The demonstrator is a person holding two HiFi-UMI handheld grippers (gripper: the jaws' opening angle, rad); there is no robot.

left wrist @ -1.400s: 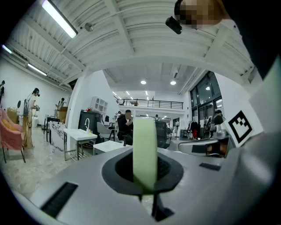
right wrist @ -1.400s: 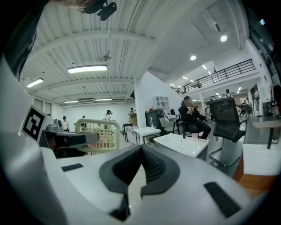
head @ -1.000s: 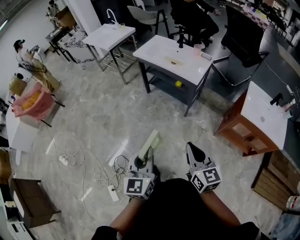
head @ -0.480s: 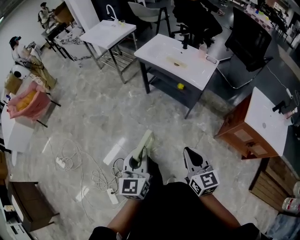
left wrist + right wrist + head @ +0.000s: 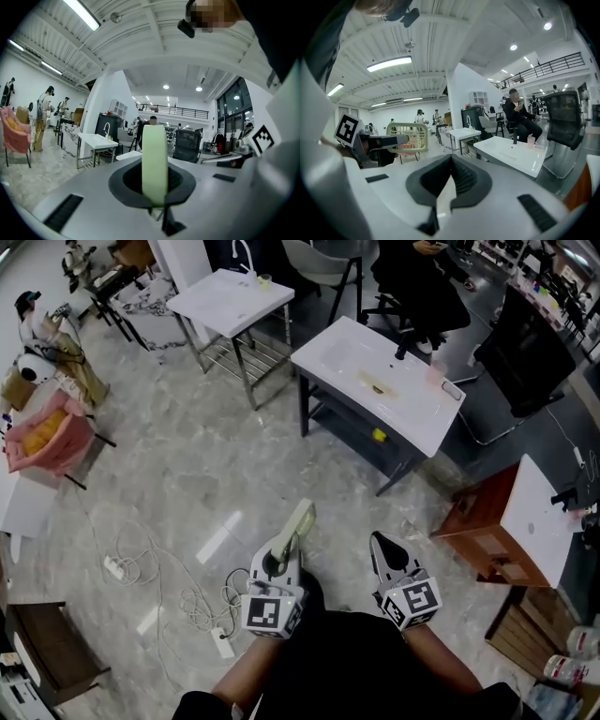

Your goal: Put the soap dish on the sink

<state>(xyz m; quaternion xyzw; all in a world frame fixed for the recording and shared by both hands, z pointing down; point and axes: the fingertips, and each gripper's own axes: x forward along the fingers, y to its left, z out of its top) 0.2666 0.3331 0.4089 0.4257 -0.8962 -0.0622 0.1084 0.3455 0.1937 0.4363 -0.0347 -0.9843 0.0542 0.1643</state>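
Head view: left hand-held gripper (image 5: 285, 555) pinches the pale green soap dish (image 5: 299, 524) above the floor, well apart from the white sink (image 5: 375, 381)
Left gripper view: dish stands edge-on between the jaws
Right gripper view: right hand-held gripper (image 5: 451, 164) pressed together, empty

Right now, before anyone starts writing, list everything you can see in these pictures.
soap dish: one, pale green, in the left tongs
middle sink: one, white, ahead
far sink: one, white, upper left
cabinet sink: one, white, right, on brown wood
office chair: one, black, upper right
cables: tangle, white, floor left
left tongs: shut on the soap dish
right tongs: shut, empty
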